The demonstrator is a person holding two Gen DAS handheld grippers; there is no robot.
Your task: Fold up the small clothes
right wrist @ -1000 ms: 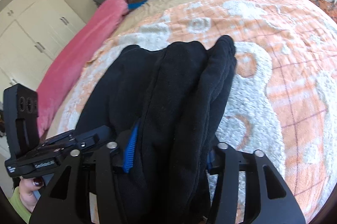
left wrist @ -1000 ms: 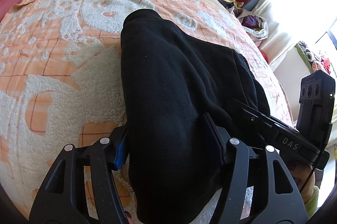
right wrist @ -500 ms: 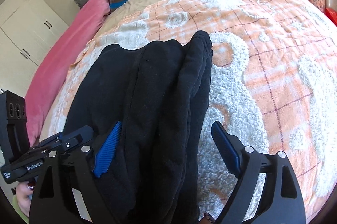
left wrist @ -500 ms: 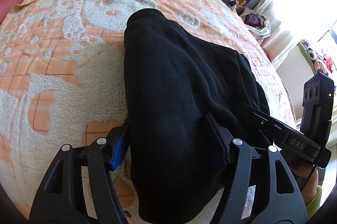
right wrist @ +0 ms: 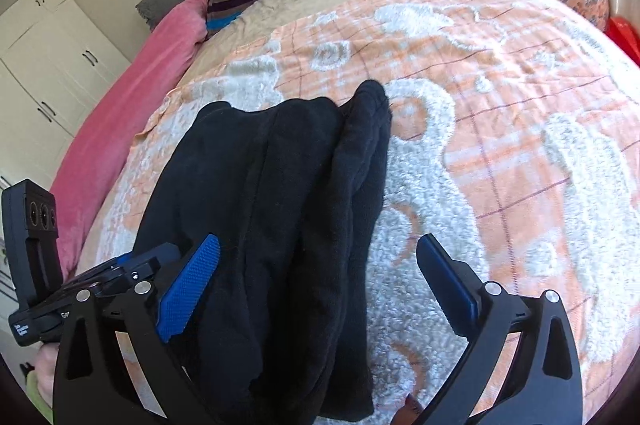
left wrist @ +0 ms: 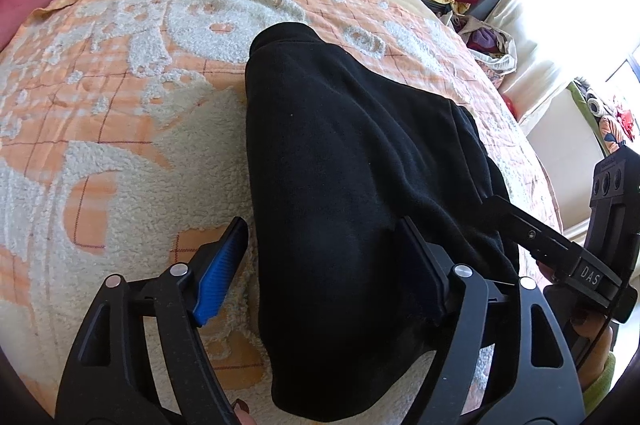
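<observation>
Black fleece garment on the bed, both grips letting go

Left wrist: left hand-held gripper (left wrist: 320, 257) has just been opening; garment (left wrist: 352, 185) sits between the jaws, blue pad clear of its near-left edge (far pad hidden against the cloth). Right wrist: right hand-held gripper (right wrist: 318, 279) just opened wide, pads off the garment (right wrist: 280, 217), which lies folded lengthwise on the orange blanket (right wrist: 500, 73). Likely soft, thick, light, non-slip; pinch stacked layers at the near edge.

Left gripper (left wrist: 324, 253) stood open over the near end of a folded black garment (left wrist: 344, 185), jaws just opened wider, blue left pad clear of the cloth. Lay on an orange-and-white fleece blanket (left wrist: 120, 113). At right edge, right gripper (left wrist: 568, 253) beside the garment
</observation>
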